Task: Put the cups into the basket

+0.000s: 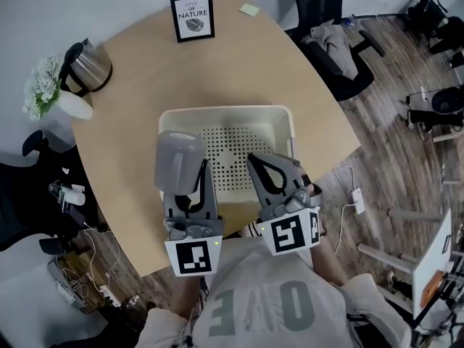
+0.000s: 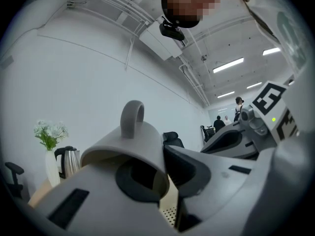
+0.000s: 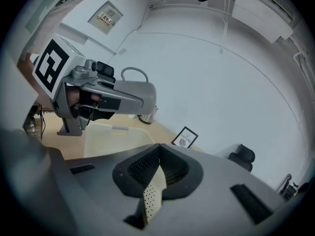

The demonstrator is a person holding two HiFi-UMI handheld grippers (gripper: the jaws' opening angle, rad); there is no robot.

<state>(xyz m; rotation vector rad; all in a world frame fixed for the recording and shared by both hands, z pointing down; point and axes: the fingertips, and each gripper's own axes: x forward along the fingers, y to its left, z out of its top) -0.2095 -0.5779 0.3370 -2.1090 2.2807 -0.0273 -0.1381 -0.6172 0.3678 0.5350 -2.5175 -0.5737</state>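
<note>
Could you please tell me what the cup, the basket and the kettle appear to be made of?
Cup: matte grey, evenly dull with no glare; ceramic or plastic, hard to tell.
Basket: cream plastic, judging by its moulded walls and the hole grid in its floor.
Kettle: polished metal, probably stainless steel, with mirror-like reflections and a dark handle.

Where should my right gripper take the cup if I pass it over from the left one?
Probably the handle, coming from above: the cup lies sideways with that loop standing free on top, while the left gripper pinches the wall at its mouth. Open the right gripper first; its jaws are together.
</note>
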